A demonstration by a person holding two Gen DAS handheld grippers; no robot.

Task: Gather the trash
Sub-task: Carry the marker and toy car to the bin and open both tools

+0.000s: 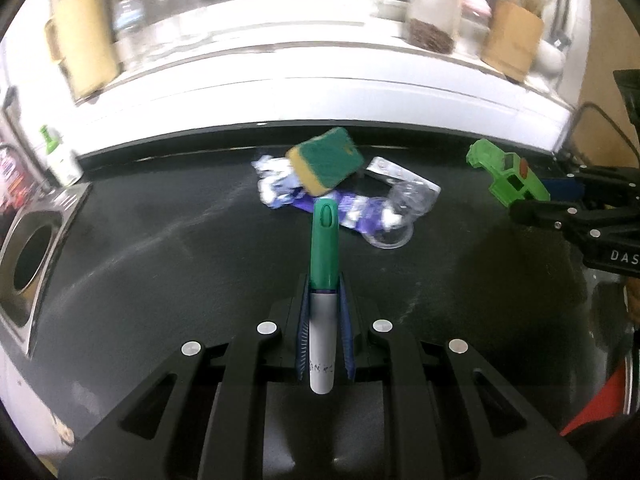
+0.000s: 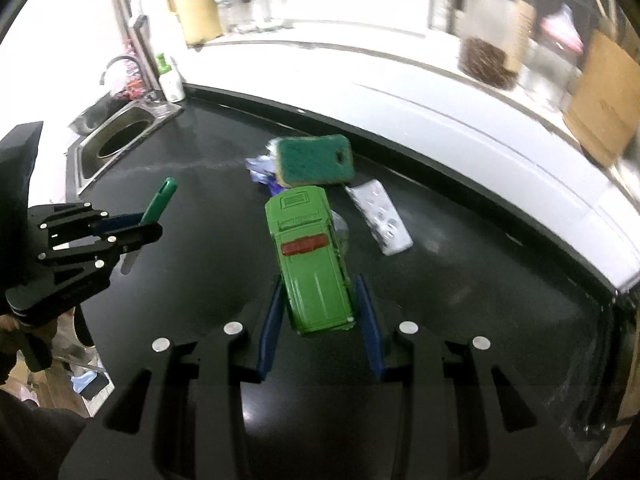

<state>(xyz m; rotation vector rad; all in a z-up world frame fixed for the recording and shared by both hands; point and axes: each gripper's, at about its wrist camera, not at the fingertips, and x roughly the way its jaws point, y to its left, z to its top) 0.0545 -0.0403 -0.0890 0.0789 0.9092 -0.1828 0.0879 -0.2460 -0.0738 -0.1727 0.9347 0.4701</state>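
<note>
My left gripper (image 1: 324, 288) is shut on a white marker with a green cap (image 1: 323, 264), held above the black counter; the same marker (image 2: 159, 202) shows in the right wrist view at the left. My right gripper (image 2: 320, 300) is shut on a green toy car (image 2: 310, 256), also lifted; that car (image 1: 506, 174) shows at the right in the left wrist view. On the counter lie a green-and-yellow sponge (image 1: 326, 160), a crumpled purple-white wrapper (image 1: 280, 188), a blister pack (image 2: 378, 216) and a clear plastic cup (image 1: 394, 216).
A round metal-rimmed opening (image 1: 30, 256) is set into the counter's left end, with a sink and tap (image 2: 116, 68) behind it. A white sill (image 1: 304, 80) at the back carries a jug, bottles, a jar and a paper bag.
</note>
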